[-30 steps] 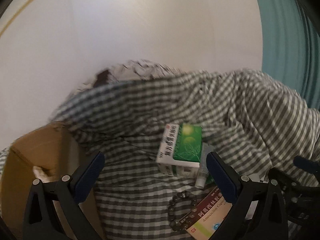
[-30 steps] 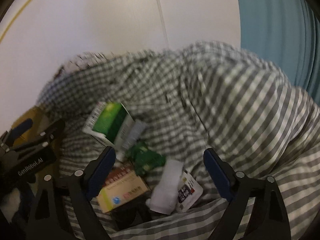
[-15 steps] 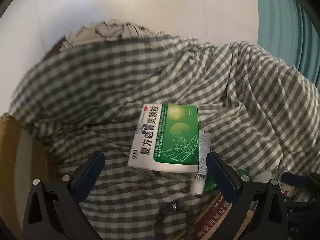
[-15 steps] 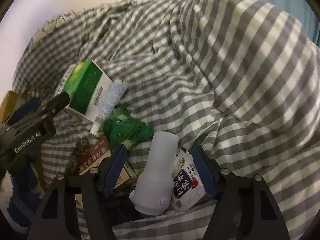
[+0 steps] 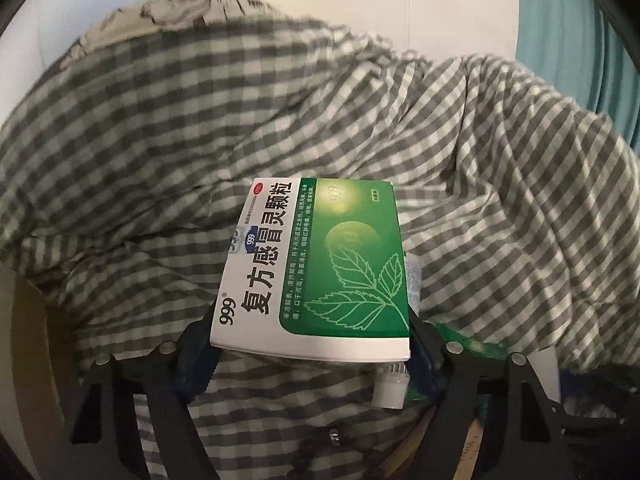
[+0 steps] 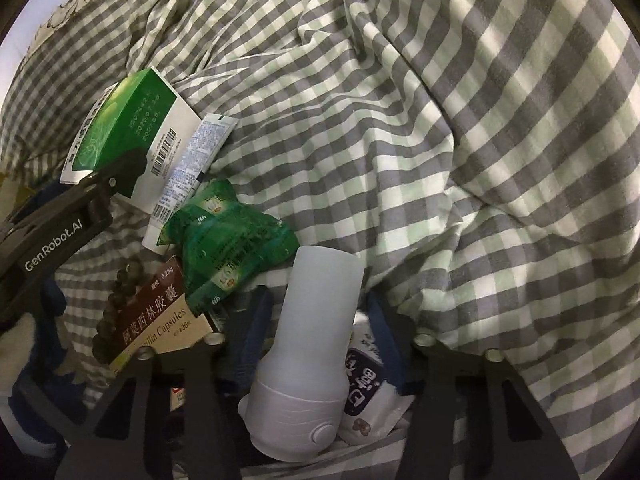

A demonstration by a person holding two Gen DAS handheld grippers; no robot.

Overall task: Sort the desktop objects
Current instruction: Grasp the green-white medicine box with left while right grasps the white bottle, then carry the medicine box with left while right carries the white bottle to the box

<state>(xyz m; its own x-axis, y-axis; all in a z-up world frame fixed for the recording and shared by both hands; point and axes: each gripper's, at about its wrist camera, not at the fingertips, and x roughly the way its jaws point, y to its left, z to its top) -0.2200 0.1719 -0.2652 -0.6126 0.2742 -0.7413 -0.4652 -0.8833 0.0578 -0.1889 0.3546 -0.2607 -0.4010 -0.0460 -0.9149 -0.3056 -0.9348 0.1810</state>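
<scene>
My left gripper (image 5: 310,336) is shut on a green and white medicine box (image 5: 320,268); the box also shows in the right wrist view (image 6: 128,136), with the left gripper (image 6: 100,184) clamped on its near end. My right gripper (image 6: 316,320) is closed around a white bottle-shaped device (image 6: 312,348) that lies on the checked cloth (image 6: 440,160); whether its pads press it I cannot tell. A white tube (image 6: 188,176), green sachets (image 6: 228,240), a brown capsule box (image 6: 156,320), a dark bead bracelet (image 6: 116,308) and a white snack packet (image 6: 368,392) lie around it.
The grey-and-white checked cloth (image 5: 480,160) is bunched up high behind and to the right of the objects. A cardboard box (image 5: 32,340) stands at the left edge. A white wall (image 5: 320,8) and a teal curtain (image 5: 560,20) are behind.
My left gripper moved forward and closed on the green medicine box. My right gripper moved in and down and its fingers narrowed around the white device.
</scene>
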